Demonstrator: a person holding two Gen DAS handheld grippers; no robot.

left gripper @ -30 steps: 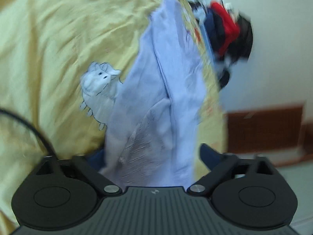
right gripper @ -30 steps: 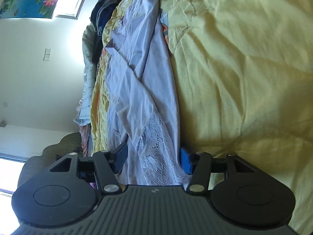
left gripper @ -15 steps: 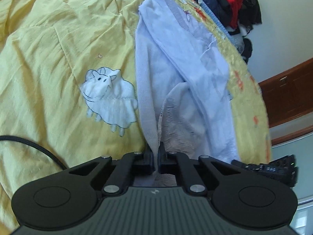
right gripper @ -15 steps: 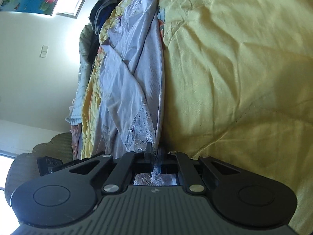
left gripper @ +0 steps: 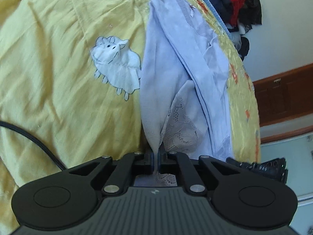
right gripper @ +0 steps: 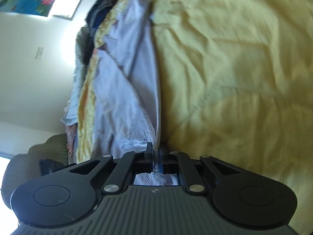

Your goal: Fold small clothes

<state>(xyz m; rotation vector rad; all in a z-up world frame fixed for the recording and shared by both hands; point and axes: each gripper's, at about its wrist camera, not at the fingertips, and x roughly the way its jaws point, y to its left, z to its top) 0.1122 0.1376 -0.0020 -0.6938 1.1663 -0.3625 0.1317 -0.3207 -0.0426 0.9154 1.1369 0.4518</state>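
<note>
At the bottom centre of the left wrist view, the left gripper [left gripper: 156, 161] has its two black fingers pressed together on a thin pinch of the pale lilac garment with a white lace panel [left gripper: 172, 82]. A second ago these fingers stood wide apart around the cloth; half a second ago they had closed, and now the fabric rises taut from the pinch instead of lying slack. The right gripper [right gripper: 156, 159], bottom centre of its own view, has made the same change — open a second ago, now clamped on the lace hem of the same lilac garment [right gripper: 127, 90], with a scrap of lace showing through behind the fingers.

Beyond the fingers the garment runs up the middle of both frames as a long bunched strip lying on the wrinkled yellow bedspread [left gripper: 58, 68]. In the left view it lies just right of a white sheep appliqué [left gripper: 117, 68] stitched on the spread, and a black cable [left gripper: 29, 135] crosses the lower left. Farther off, at the upper right of that view, sits a heap of dark and red clothes [left gripper: 232, 2].

With both near corners now held, the grasp step looks complete — the next move is likely to lift and carry this edge over toward the far end. The right view is blurred, which suggests motion.
</note>
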